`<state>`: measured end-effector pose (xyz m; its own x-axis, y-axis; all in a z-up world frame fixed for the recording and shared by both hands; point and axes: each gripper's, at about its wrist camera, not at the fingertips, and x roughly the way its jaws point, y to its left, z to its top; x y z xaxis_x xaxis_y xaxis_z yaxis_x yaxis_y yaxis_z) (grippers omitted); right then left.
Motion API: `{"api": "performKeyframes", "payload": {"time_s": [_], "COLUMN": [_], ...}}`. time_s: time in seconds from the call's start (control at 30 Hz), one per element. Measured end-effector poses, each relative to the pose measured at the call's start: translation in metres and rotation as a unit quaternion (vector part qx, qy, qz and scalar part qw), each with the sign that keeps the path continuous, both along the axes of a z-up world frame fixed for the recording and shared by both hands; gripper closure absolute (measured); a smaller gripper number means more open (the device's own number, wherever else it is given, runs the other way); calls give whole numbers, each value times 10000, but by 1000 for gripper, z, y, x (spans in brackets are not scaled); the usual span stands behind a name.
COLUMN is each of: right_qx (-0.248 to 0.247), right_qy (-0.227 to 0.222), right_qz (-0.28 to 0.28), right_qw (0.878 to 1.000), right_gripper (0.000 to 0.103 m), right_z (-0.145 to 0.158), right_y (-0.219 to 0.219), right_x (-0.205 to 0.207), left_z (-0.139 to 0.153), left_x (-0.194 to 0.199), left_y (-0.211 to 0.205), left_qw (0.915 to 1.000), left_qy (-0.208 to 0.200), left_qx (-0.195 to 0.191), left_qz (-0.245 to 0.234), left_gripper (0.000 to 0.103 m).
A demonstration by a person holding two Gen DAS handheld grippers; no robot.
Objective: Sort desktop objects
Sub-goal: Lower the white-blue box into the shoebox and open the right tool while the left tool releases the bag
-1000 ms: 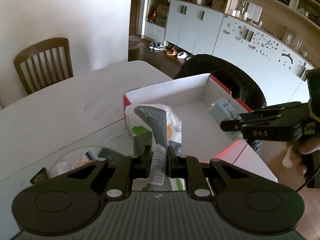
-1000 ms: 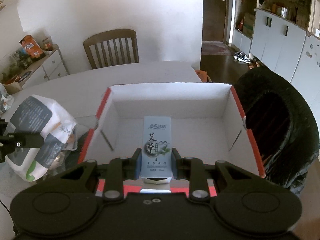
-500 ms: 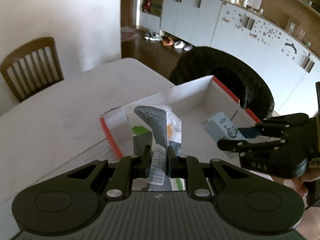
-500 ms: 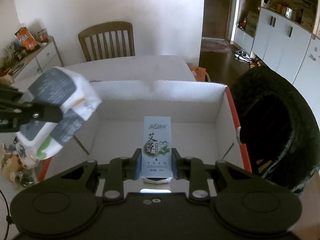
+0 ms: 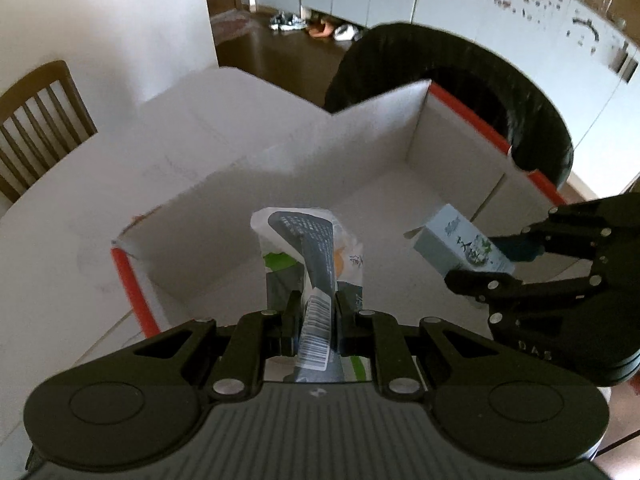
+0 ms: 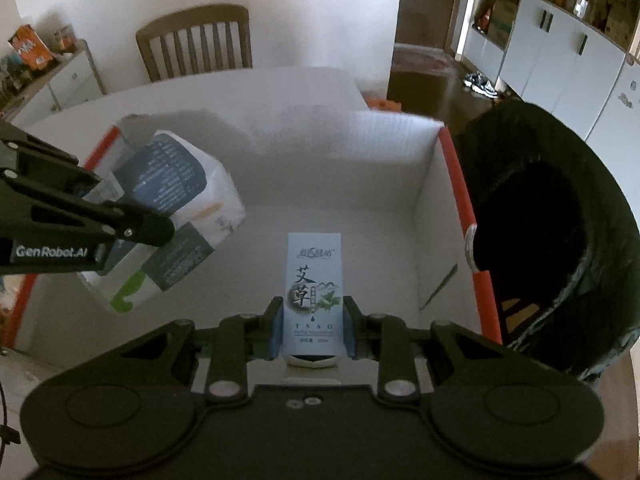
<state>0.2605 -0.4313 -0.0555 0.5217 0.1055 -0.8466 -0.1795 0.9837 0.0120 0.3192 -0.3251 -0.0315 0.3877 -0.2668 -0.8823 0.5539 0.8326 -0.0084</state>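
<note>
My left gripper is shut on a white and grey plastic packet and holds it over the left part of the open white box with red rims. The packet also shows in the right wrist view, with the left gripper across it. My right gripper is shut on a small pale blue carton and holds it over the box floor. The carton shows in the left wrist view in the right gripper.
The box sits on a white table. A black bin bag stands right of the box. A wooden chair stands behind the table. A sideboard with snacks stands at the far left.
Both grippers have moved forward over the box with their loads. The packet has gone from outside the box's left wall to above its inside.
</note>
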Motion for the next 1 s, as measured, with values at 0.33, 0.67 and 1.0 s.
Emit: {"api": "performKeyframes", "payload": {"time_s": [0.33, 0.67, 1.0], "right_qx": [22, -86, -143], "right_qy": [482, 695, 829], "right_qz": [48, 169, 152], "right_qw": [9988, 9974, 9963], "right_gripper": [75, 75, 75], "right_z": [-22, -27, -23], "right_y": [1, 5, 8], "right_x": [13, 12, 16], "left_z": [-22, -39, -45], "left_x": [4, 8, 18], "left_y": [-4, -7, -15], "left_qw": [9994, 9975, 9972], "left_qy": [242, 541, 634], "left_qx": [237, 444, 395], "left_qz": [-28, -98, -45], "left_gripper": [89, 89, 88]}}
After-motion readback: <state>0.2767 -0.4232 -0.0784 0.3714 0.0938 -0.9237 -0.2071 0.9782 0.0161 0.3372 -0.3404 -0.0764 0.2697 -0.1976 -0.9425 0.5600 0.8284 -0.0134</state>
